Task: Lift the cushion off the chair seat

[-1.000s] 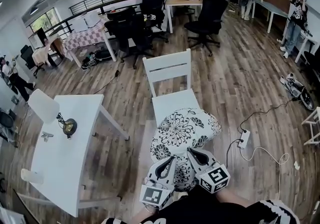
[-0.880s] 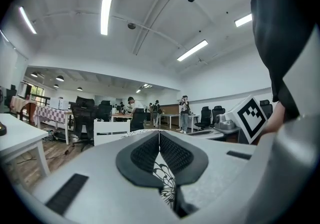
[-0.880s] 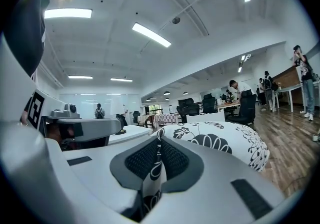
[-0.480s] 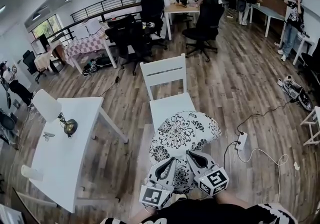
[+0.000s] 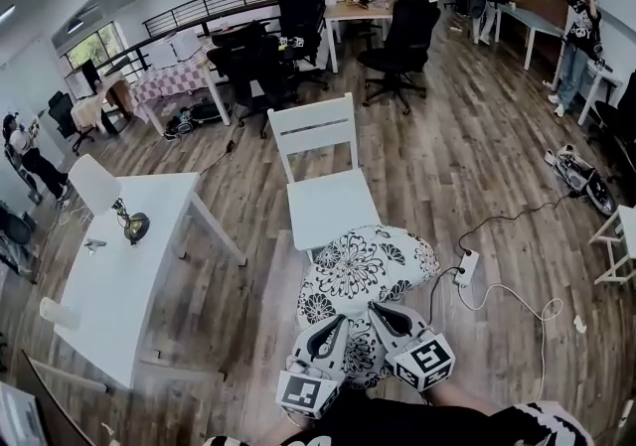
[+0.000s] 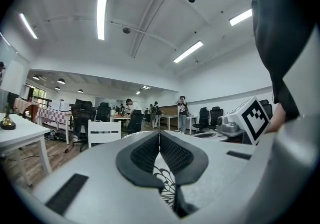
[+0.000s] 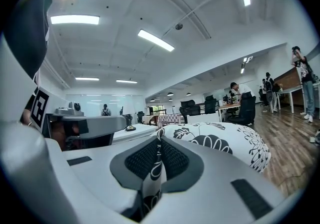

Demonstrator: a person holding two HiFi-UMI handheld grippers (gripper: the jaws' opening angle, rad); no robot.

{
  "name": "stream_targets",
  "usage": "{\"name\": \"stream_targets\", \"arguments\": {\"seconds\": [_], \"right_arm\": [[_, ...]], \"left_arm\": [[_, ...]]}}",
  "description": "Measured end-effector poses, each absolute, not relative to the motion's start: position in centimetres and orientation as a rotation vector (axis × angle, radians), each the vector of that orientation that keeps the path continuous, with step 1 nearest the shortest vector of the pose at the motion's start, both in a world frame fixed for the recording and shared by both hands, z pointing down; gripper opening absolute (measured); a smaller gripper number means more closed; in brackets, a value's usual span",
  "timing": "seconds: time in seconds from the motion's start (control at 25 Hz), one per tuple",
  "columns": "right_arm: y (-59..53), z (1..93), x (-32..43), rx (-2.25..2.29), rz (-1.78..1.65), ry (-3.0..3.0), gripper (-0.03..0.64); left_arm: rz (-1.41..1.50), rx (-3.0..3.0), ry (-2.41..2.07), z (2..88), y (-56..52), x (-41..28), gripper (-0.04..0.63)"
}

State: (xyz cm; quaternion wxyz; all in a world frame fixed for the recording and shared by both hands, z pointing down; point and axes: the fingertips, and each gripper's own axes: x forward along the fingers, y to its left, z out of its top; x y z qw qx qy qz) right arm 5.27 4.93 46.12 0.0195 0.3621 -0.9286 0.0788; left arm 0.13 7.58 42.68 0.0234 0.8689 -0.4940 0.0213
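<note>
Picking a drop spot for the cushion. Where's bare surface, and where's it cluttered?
Free: the chair seat, fully bare; the white table in its middle, between the small ornament and its near end; the floor strip between table and chair. Crowded: floor right of the cushion, with a power strip and trailing cable.

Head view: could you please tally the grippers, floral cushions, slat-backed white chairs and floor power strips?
Grippers: 2, left gripper and right gripper
Cushion: 1
Chair: 1
Power strip: 1
Total: 5
</note>
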Motion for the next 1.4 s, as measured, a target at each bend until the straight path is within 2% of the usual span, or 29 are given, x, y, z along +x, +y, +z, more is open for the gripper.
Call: {"name": "stream_targets", "arguments": {"seconds": [0.68,1.4], "right_arm": [[17.5,46.9,12.0,1.004,0.249,-2.896,0.031],[19.4,46.7,14.4,1.036,0.254,-2.922,0.031]], "left_arm": [[0.049,2.663,-1.548,44.5,20.3,8.5,0.006],[0.084,2.652,-1.559,44.7,23.0,10.1,0.006]]}}
